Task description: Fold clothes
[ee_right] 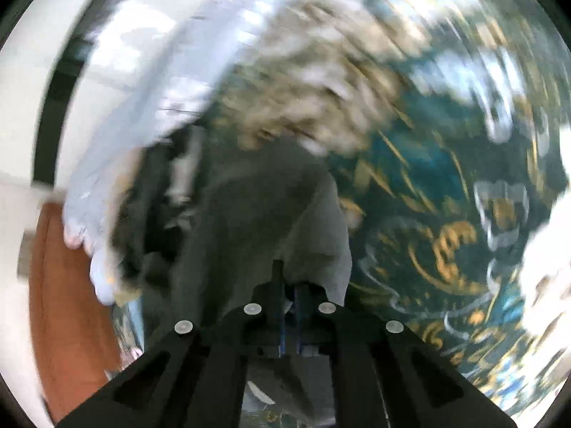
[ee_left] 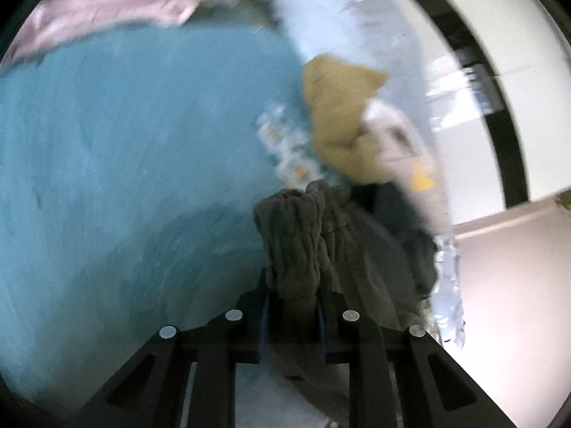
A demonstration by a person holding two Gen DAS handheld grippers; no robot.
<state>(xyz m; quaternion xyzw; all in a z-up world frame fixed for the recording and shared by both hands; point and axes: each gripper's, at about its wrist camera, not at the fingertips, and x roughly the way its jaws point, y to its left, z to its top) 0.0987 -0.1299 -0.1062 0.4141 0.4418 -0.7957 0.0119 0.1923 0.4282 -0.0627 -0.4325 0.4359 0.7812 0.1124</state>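
Over the teal bedspread [ee_left: 125,149] my grey garment [ee_left: 296,235] hangs between both tools: left gripper [ee_left: 292,306] pinches its bunched ribbed edge, right gripper [ee_right: 291,296] is clamped nearly closed on another part. Everything's blurry.

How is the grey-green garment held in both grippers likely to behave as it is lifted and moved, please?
Probably floppy: the grey-green garment bunches into soft wrinkles between the left gripper fingers and hangs in loose folds past the right gripper. It likely sags between the two holds. The thick, gathered bunch suggests that it is unlikely to slip out easily, though motion blur limits certainty.
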